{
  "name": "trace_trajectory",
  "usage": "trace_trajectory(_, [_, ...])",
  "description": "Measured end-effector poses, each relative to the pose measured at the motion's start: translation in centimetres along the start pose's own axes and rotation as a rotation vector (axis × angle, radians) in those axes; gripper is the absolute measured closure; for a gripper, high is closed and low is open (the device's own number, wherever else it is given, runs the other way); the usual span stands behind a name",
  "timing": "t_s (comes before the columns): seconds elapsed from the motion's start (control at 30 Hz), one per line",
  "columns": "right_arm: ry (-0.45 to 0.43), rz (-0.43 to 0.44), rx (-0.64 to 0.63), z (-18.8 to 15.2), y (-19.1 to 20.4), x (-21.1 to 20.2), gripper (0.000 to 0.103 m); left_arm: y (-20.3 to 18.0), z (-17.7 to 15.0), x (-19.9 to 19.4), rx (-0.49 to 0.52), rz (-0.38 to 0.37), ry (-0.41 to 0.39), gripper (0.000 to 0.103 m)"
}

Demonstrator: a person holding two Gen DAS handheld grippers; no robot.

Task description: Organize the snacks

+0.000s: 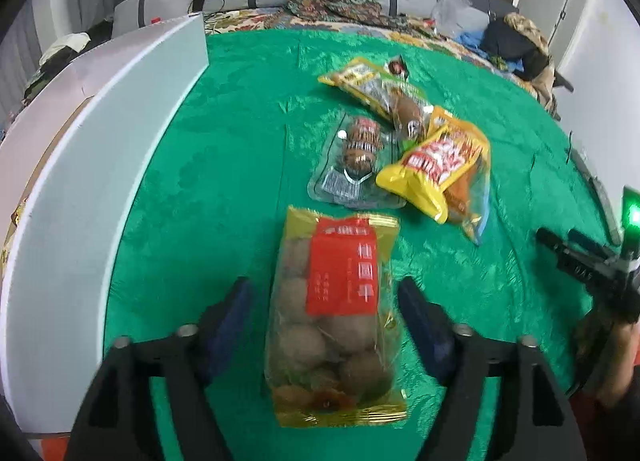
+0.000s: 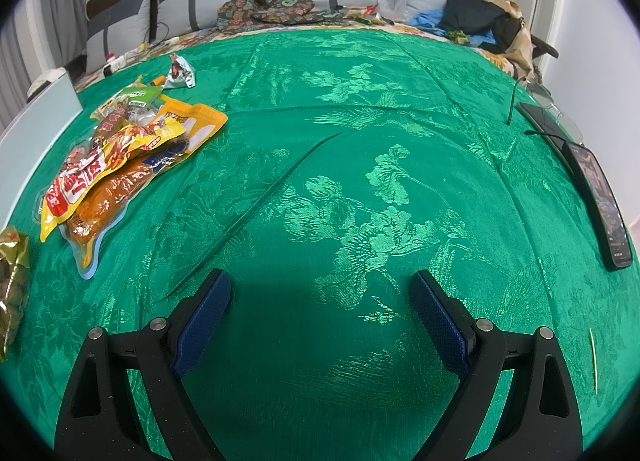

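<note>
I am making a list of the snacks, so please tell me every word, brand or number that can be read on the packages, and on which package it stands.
"桂圆干": large white characters on the red label of the gold-edged bag of round brown fruit.
Yellow and red snack bag: large white characters, too distorted to read.
Clear tray pack: print too small.
Green-topped packet: blurred.

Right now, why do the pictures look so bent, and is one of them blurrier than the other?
Both views come through fisheye lenses, so the green cloth bulges and the corners go black. The left wrist view is softer: the gold snack bag and the left claw look smeared. The right wrist view is crisp, with a dark shadow between the right claw fingers.
</note>
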State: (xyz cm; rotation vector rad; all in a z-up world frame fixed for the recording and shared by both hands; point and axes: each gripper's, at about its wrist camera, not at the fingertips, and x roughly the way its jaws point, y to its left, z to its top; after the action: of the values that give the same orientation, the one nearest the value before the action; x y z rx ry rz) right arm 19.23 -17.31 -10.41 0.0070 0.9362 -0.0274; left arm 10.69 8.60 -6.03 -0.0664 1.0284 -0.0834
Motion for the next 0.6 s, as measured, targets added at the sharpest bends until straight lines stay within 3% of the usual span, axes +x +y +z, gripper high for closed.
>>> trace_trajectory(0.33, [0.0, 0.0, 0.0, 0.0, 0.0, 0.0, 0.009, 0.8, -1.2, 1.3, -0.028, 0.017, 0.013, 0.007])
trace_trajectory(0.6, [0.0, 0.0, 0.0, 0.0, 0.0, 0.0, 0.009, 1.0, -1.3, 0.9, -0.033, 0.027, -0.007, 0.006])
